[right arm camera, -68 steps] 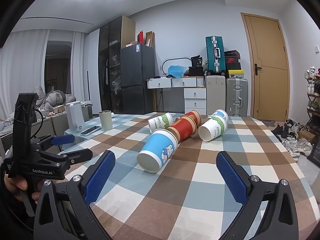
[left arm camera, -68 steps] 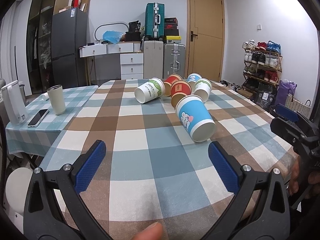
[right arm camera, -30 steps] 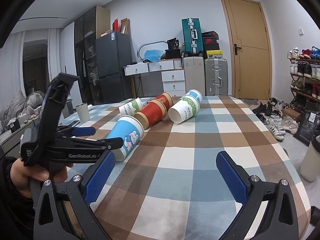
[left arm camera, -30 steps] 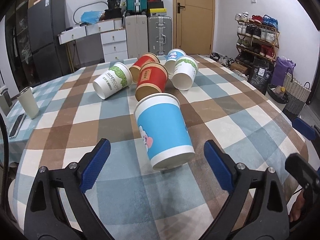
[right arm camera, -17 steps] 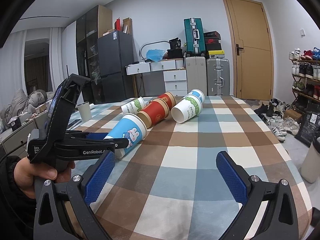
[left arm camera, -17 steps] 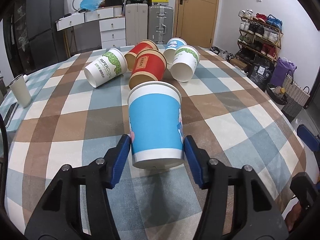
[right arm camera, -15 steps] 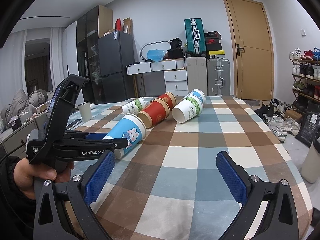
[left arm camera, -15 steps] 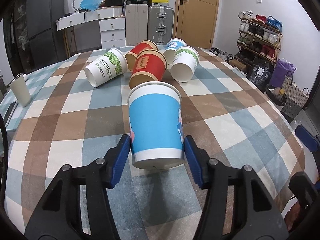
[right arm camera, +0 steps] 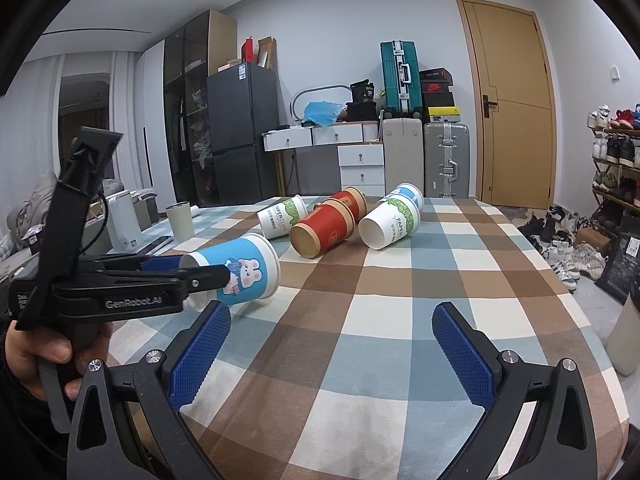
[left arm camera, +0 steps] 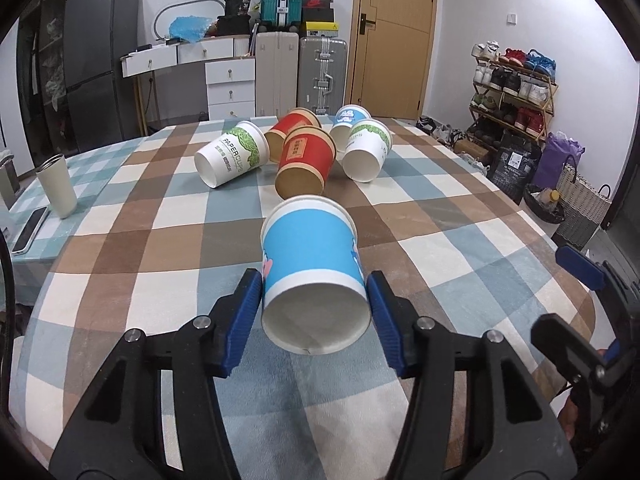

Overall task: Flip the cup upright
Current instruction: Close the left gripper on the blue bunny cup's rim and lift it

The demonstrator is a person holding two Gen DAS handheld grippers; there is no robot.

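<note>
Table (left arm camera: 460, 248): wearing a checked cloth and carrying every cup.
Right gripper (right arm camera: 332, 344): hovering over the table's near edge, blue pads spread wide, gripping nothing.
Left gripper (left arm camera: 316, 312): pinching the blue cup from both sides near its base, pads pressing its wall; in the right wrist view (right arm camera: 192, 276) it is reaching in from the table's left.
Blue cup (left arm camera: 312, 256): lying on its side at the table's near middle, base end facing the left wrist camera, mouth pointing away; whether it is touching the cloth, I cannot tell.
Other cups (left arm camera: 306, 160): lying tipped together toward the table's far end.
</note>
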